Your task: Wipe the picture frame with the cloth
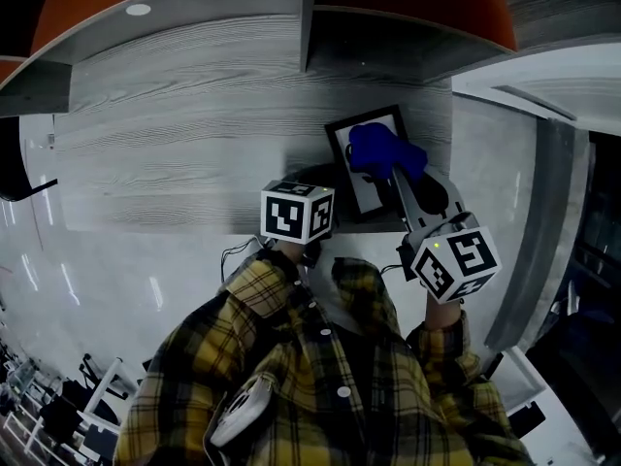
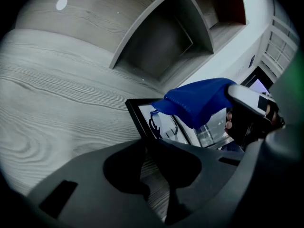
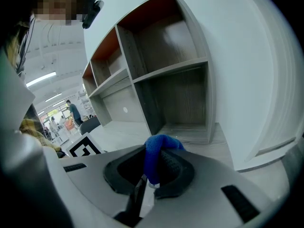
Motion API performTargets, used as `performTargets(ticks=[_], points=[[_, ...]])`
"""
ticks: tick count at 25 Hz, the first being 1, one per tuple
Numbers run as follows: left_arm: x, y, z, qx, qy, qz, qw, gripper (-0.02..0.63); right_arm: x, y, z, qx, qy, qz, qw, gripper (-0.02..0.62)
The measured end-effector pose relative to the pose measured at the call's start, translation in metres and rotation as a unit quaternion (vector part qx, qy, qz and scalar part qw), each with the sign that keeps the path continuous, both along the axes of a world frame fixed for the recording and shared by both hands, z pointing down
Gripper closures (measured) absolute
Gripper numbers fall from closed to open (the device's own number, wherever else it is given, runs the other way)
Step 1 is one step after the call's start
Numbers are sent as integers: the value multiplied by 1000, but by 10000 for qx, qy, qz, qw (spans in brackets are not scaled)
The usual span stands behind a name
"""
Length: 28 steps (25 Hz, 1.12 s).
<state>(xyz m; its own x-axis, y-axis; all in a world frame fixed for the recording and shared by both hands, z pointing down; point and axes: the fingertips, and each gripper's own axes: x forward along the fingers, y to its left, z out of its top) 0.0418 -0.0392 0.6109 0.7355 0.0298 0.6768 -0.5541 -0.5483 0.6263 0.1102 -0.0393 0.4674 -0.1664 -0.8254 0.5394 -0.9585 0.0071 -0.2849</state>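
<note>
A black picture frame (image 1: 372,187) with a white picture stands tilted on the grey wood-grain desk (image 1: 175,144). My left gripper (image 1: 333,177) reaches its lower left side. In the left gripper view the jaws (image 2: 153,148) are shut on the picture frame's (image 2: 140,116) bottom edge. A blue cloth (image 1: 385,151) lies bunched against the frame's upper front, with my right gripper (image 1: 394,173) shut on it. The right gripper view shows the blue cloth (image 3: 156,152) pinched between the ribbed pads of that gripper (image 3: 153,169). From the left gripper view the cloth (image 2: 197,99) covers the frame's top right.
A shelf unit (image 1: 310,17) with open cubbies and orange backs rises behind the desk. A white cabinet side (image 1: 543,95) stands to the right of the frame. The person's yellow plaid shirt (image 1: 310,377) fills the lower head view.
</note>
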Motion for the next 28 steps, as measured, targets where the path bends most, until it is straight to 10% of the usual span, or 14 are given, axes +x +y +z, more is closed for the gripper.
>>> performTargets(ticks=[14, 28], points=[[5, -4, 3, -440, 99, -56, 9990, 529, -5, -11, 0, 19, 104, -155, 9998, 554], [6, -3, 3, -658, 156, -27, 9977, 534, -54, -54, 102, -1060, 1356, -2539, 9518, 554]])
